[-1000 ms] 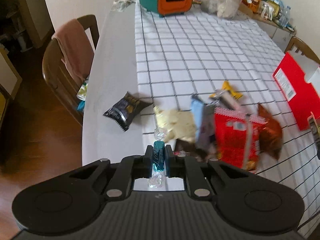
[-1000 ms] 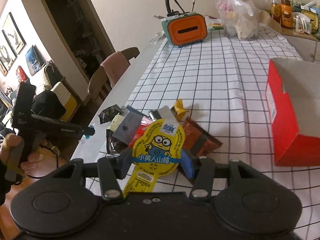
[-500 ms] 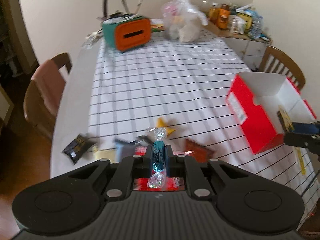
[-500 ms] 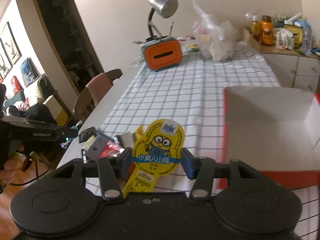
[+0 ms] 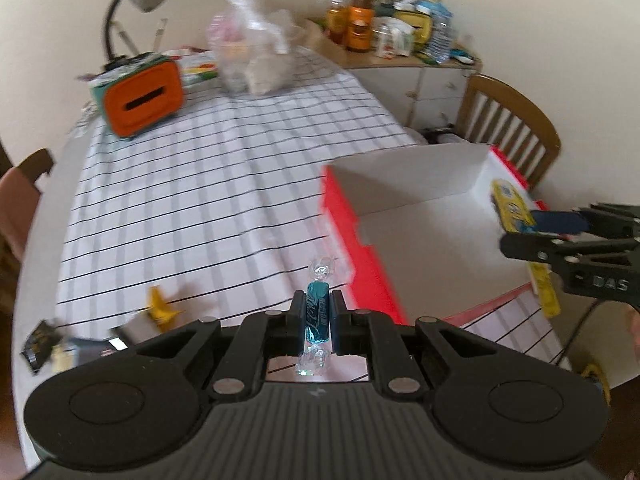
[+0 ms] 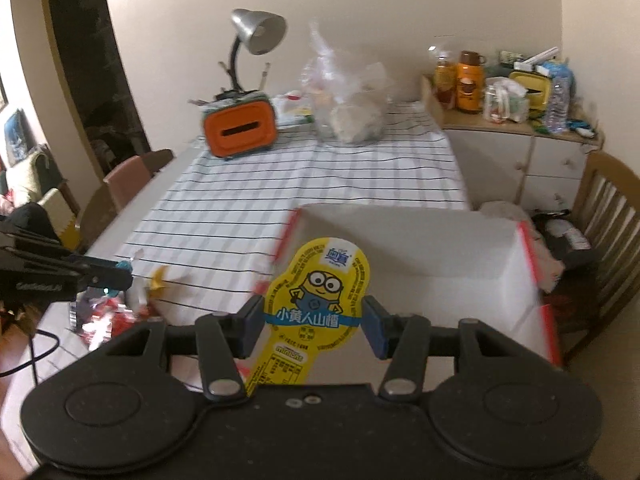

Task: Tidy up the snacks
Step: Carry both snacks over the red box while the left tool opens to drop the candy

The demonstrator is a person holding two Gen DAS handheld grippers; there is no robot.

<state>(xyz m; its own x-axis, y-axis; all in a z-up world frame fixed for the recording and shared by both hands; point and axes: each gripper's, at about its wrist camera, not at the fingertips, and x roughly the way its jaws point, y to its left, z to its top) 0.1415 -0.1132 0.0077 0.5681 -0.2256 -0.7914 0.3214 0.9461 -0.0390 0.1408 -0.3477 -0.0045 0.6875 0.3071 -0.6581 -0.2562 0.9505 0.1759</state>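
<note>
**Inspector:** Start at your left gripper (image 5: 317,317). Its jaws are clamped on the teal wrapped candy (image 5: 317,312), which stands upright between them with its clear twisted ends showing above and below. State your position against the red box (image 5: 362,276).

**Operator:** Just short of its near red wall, over the checked cloth of the desk (image 5: 192,200).

**Inspector:** Noted. Your right gripper (image 6: 314,322) has its jaws part-spread, pinching the waist of the yellow cartoon snack pack (image 6: 320,300). That pack sits over the box's white interior, near the far side from the left gripper. Step in hand, as I judge it: you are carrying both items to the box, neither yet released.

**Operator:** And what's left?

**Inspector:** A loose pile of snacks (image 5: 100,340) lies on the desk well to the left of the box, so the task is early. Next, you need to bring the candy over the box rim, lower both items inside the walls, then let the jaws part. Clear the wall first; the candy's lower twist hangs below the jaws and could catch.
</note>
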